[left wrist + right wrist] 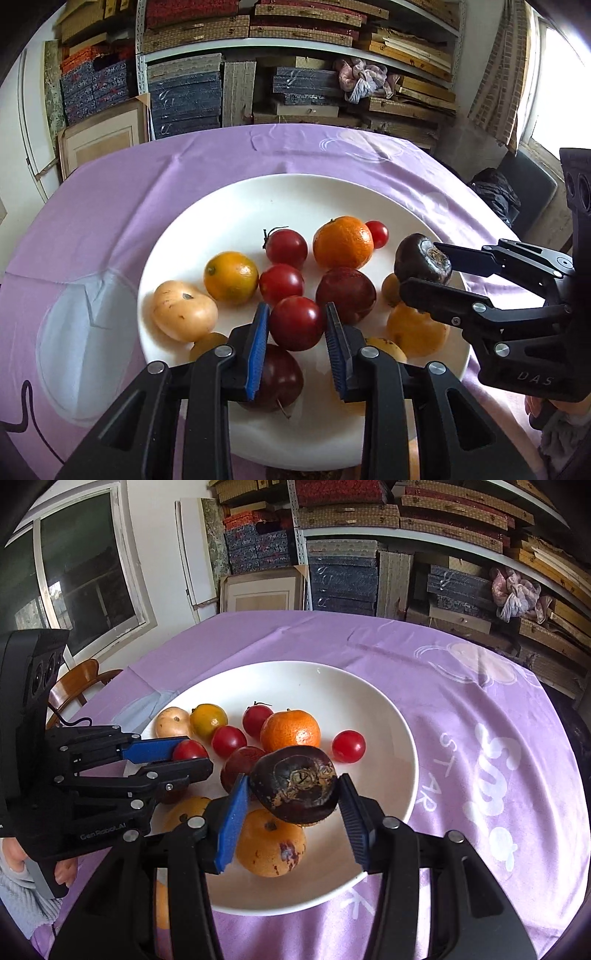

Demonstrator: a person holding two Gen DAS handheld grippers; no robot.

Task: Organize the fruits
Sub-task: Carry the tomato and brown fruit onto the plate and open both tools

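Right gripper point(293, 805): jaws clenched on the mangosteen point(295, 784), lifted above the plate point(369, 709); in the left wrist view it point(424, 273) enters from the right with the mangosteen point(421, 258) at its fingertips, over the plate's right rim.
Left gripper point(297, 332): jaws released, one blue pad on each side of a red tomato point(295, 323); whether the pads touch it cannot be told. In the right wrist view the gripper point(184, 757) reaches in from the left, the tomato point(190, 749) between its fingers.
Plate point(229, 206): white, round, in the middle of the table point(110, 206), holding every other fruit.
Tangerine point(342, 242): near the plate's centre, with a small cherry tomato point(377, 233) just beside it toward the right rim.
Tomatoes: two more red ones point(286, 248) point(281, 283), in a line toward the tangerine.
Lime-orange point(231, 277): yellow-orange citrus left of the tomatoes.
Pale fruit point(184, 312): tan, at the plate's left rim.
Dark red fruit point(345, 293): beside the grasped-at tomato, under the mangosteen's side.
Plum point(280, 380): dark, partly hidden under the left gripper.
Spotted orange point(271, 843): at the plate's near side, below the mangosteen.
Table: covered in a lilac cloth point(480, 701) with white print.
Shelves point(295, 55): stacked boxes beyond the table's far edge.
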